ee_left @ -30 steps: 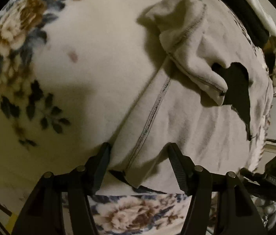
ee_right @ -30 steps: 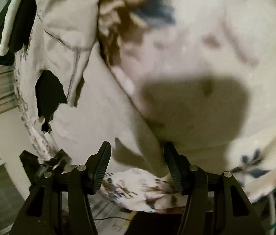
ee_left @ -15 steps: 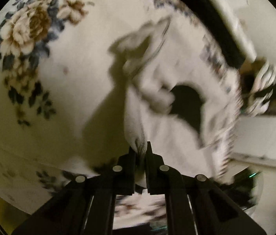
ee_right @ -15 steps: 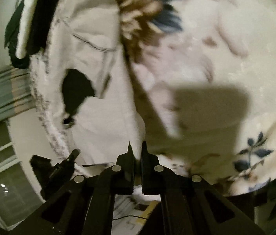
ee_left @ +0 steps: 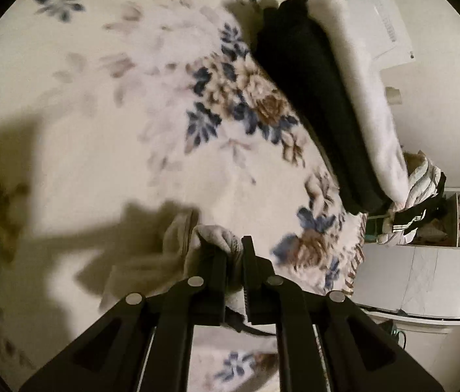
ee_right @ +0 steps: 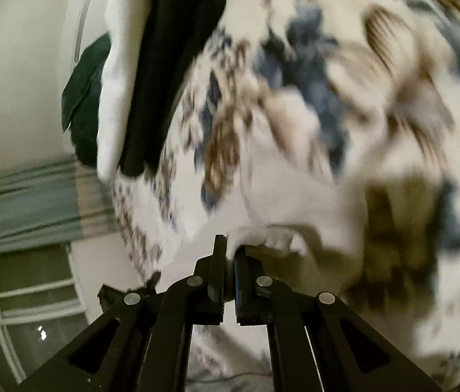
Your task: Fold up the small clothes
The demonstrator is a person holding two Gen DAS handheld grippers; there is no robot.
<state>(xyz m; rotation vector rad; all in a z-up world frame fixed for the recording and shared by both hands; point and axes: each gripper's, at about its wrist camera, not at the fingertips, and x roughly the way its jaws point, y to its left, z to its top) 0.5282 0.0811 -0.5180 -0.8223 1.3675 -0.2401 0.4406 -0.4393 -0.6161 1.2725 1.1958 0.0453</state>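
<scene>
My left gripper [ee_left: 234, 245] is shut on the edge of a small beige garment [ee_left: 177, 245], which bunches and hangs to the left of the fingers above the floral blanket [ee_left: 132, 98]. My right gripper [ee_right: 230, 245] is shut on another edge of the same beige garment [ee_right: 262, 238], lifted over the blanket [ee_right: 328, 98]. Most of the garment is hidden below the fingers. The right wrist view is blurred.
A stack of folded dark and white clothes [ee_left: 321, 104] lies along the blanket's far edge; it also shows in the right wrist view [ee_right: 151, 65]. A white cabinet [ee_left: 416, 281] and a pile of laundry [ee_left: 422, 192] stand beside the bed. A window [ee_right: 17, 294] is at left.
Both grippers closed on the garment's near edge, then lifted and carried it across the blanket toward the folded stack. The flat-spread garment is now bunched under the fingers.
</scene>
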